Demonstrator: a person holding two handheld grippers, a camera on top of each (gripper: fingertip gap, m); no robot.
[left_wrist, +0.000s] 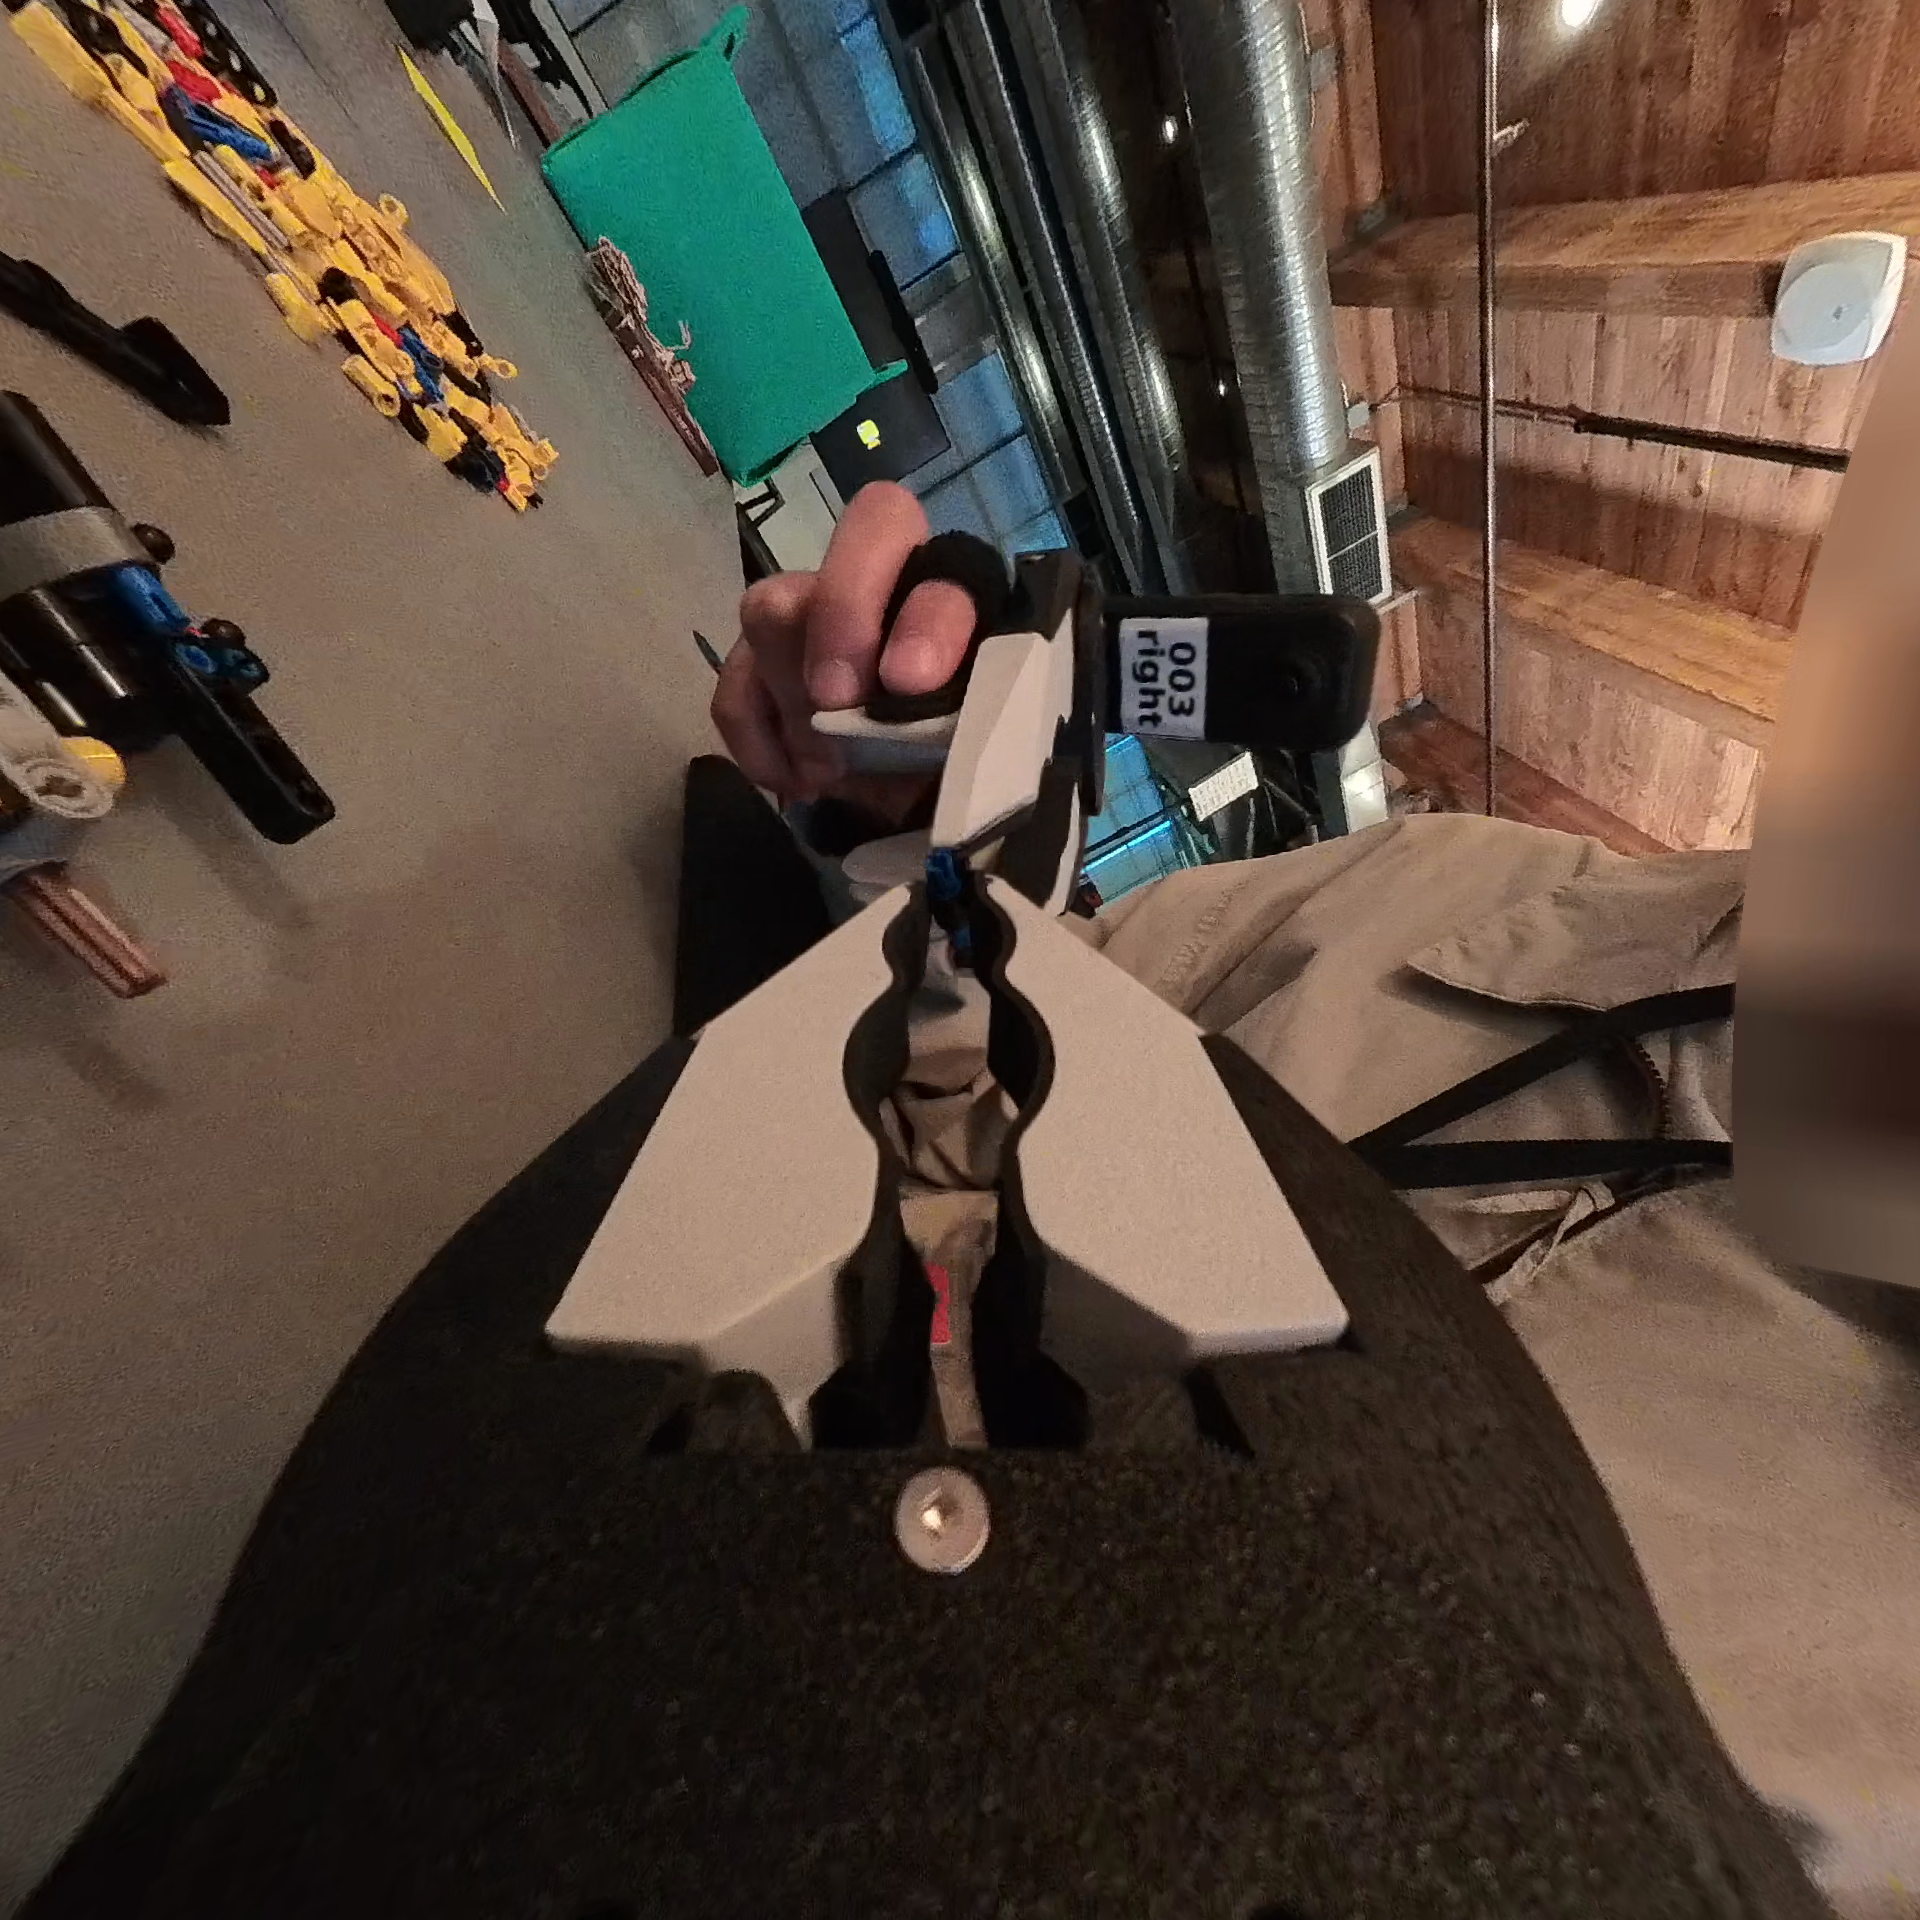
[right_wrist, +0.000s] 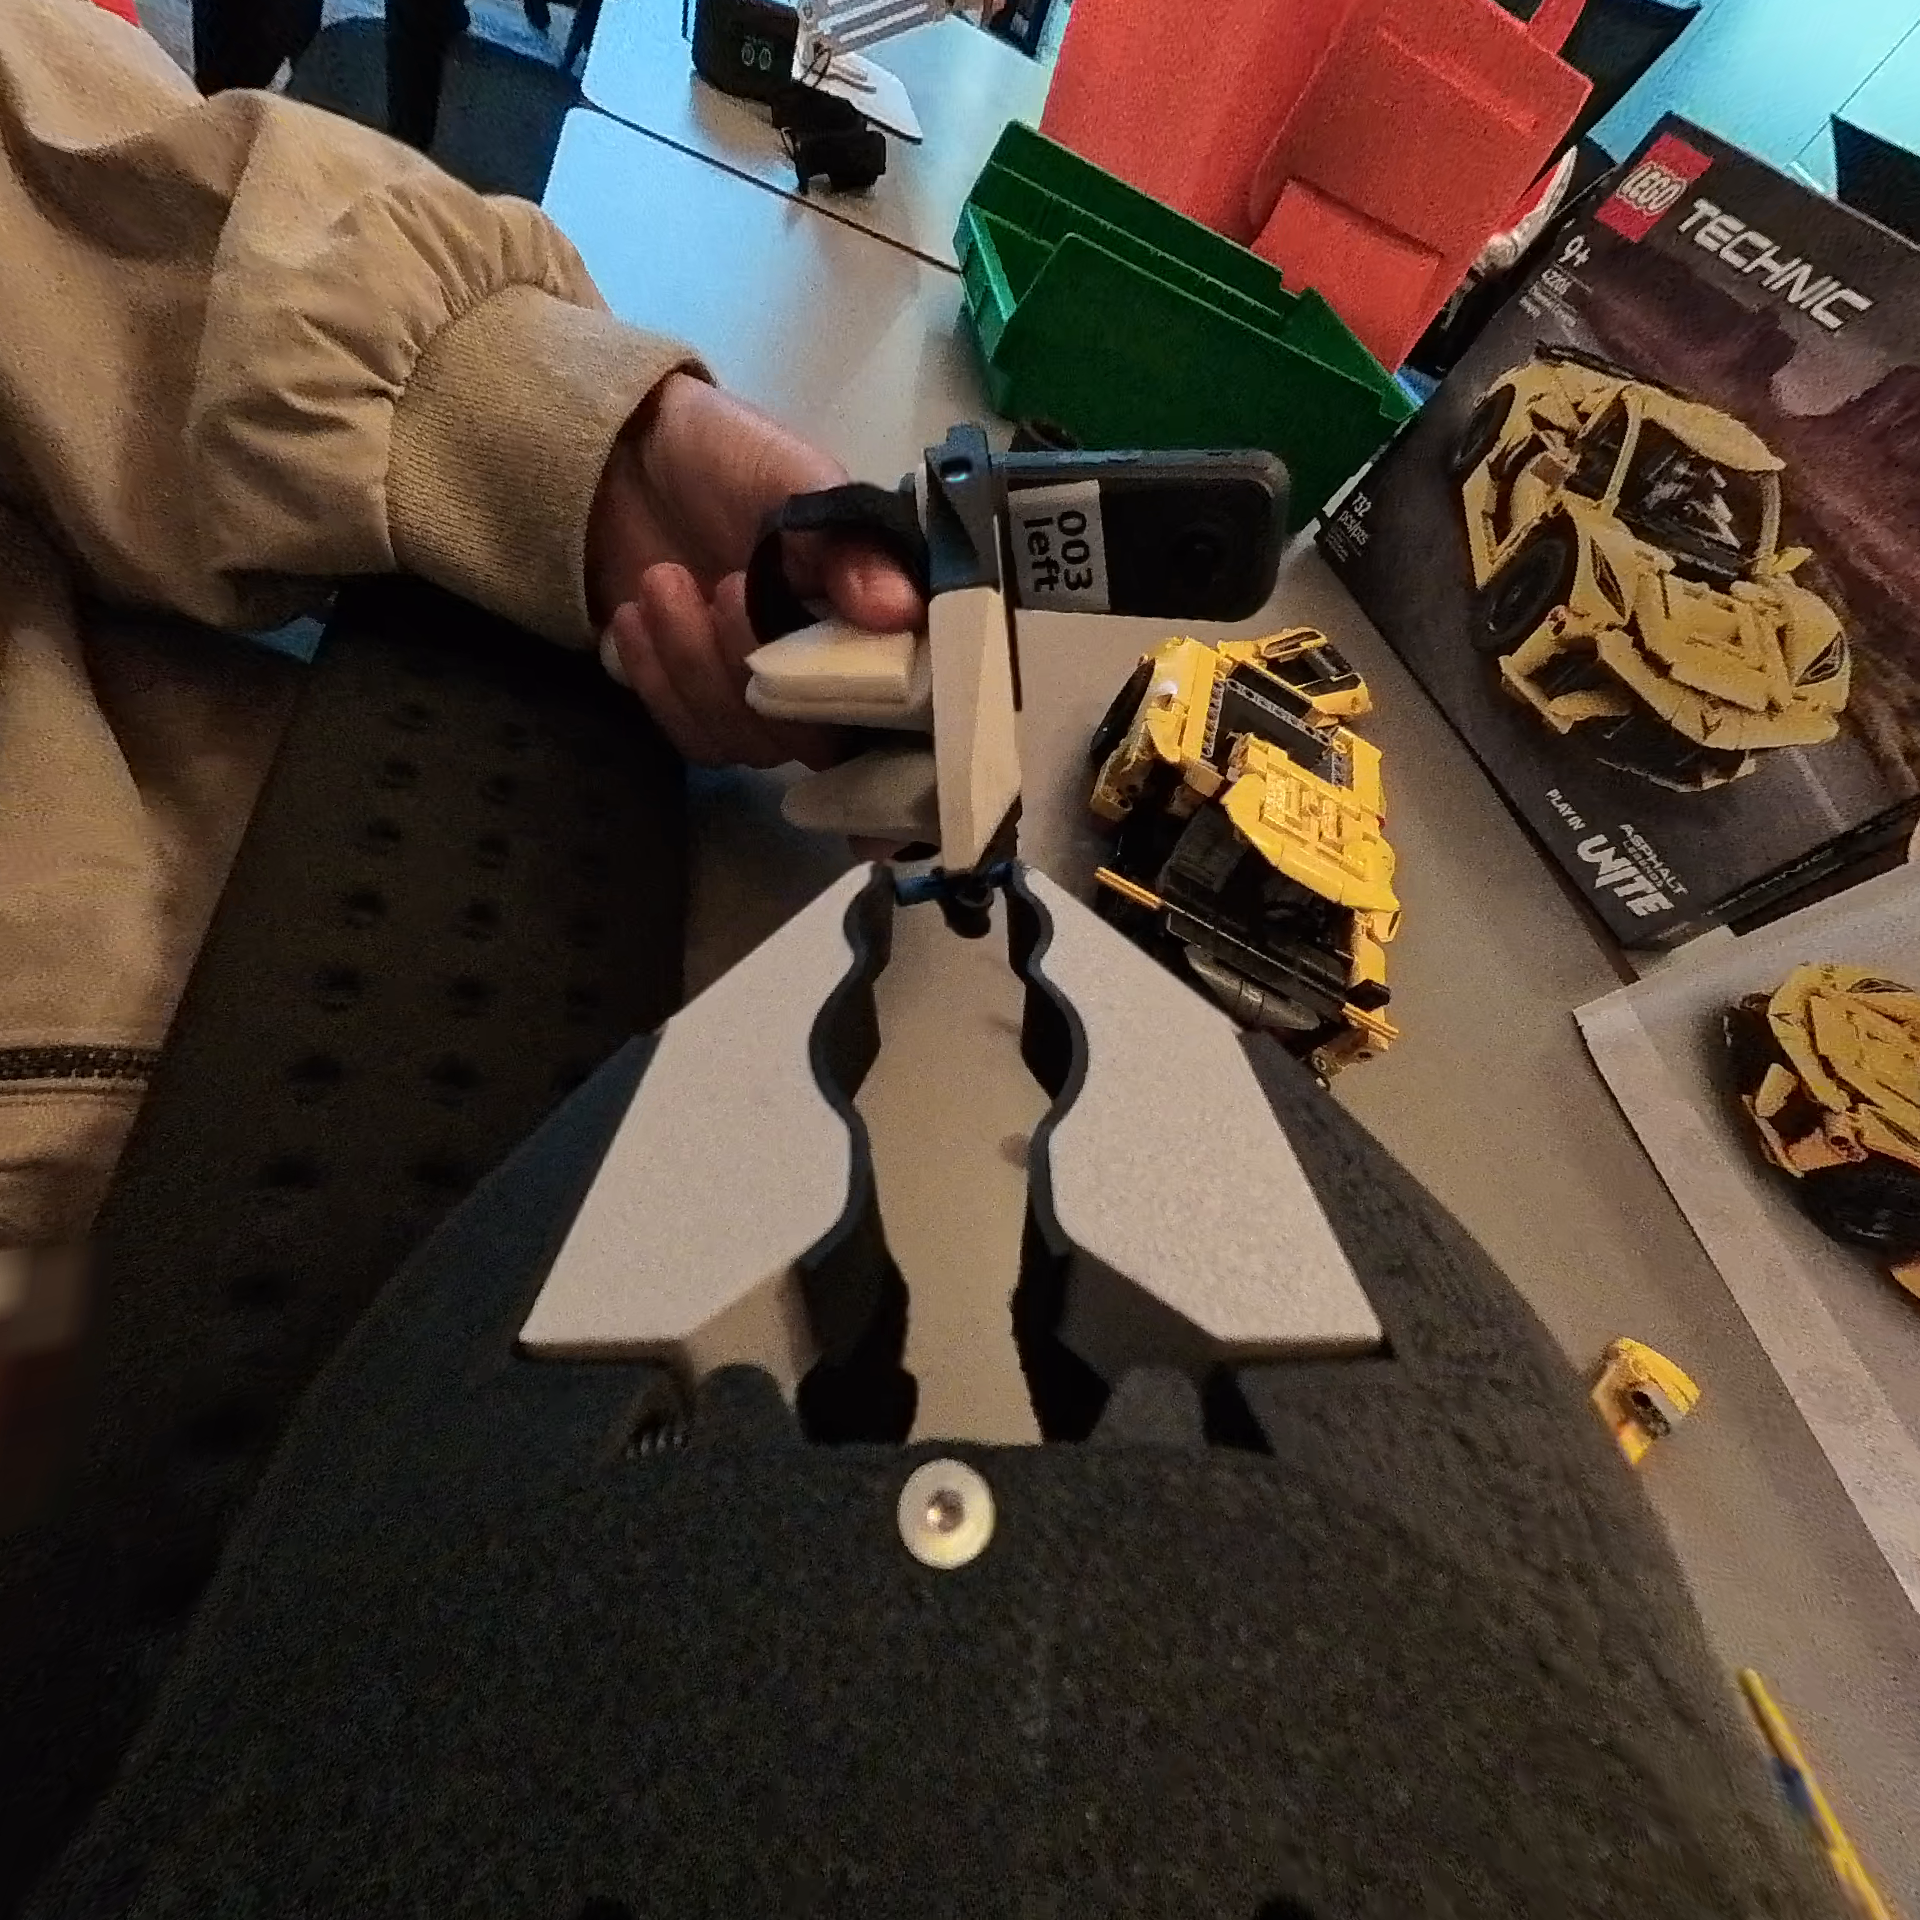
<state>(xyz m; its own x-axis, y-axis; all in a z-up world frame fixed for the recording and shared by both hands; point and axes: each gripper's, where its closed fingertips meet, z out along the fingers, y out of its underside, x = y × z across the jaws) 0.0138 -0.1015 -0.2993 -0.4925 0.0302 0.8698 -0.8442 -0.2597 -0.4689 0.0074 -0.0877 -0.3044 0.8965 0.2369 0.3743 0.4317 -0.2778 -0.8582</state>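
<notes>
My left gripper (left_wrist: 948, 902) and my right gripper (right_wrist: 948, 885) meet tip to tip in the air, each held by a hand. Between the tips is a small blue brick pin (left_wrist: 943, 881), which also shows in the right wrist view (right_wrist: 940, 889) with a black stub beside it. The left jaws are closed on it. The right jaws hold it across their narrow gap. The right gripper (left_wrist: 951, 847) shows opposite in the left wrist view, and the left gripper (right_wrist: 961, 847) comes down from above in the right wrist view.
A partly built yellow brick car (right_wrist: 1247, 831) lies on the grey table (right_wrist: 1507, 1091) just right of the tips. Behind it are a boxed set (right_wrist: 1662, 520), a green bin (right_wrist: 1143, 332), a printed sheet (right_wrist: 1704, 1174) and a loose yellow piece (right_wrist: 1642, 1392). A pile of loose pieces (left_wrist: 343, 260) and black beams (left_wrist: 135, 353) lie to the left. Both grippers' tips are roughly 30 cm from the loose yellow piece (right_wrist: 1642, 1392).
</notes>
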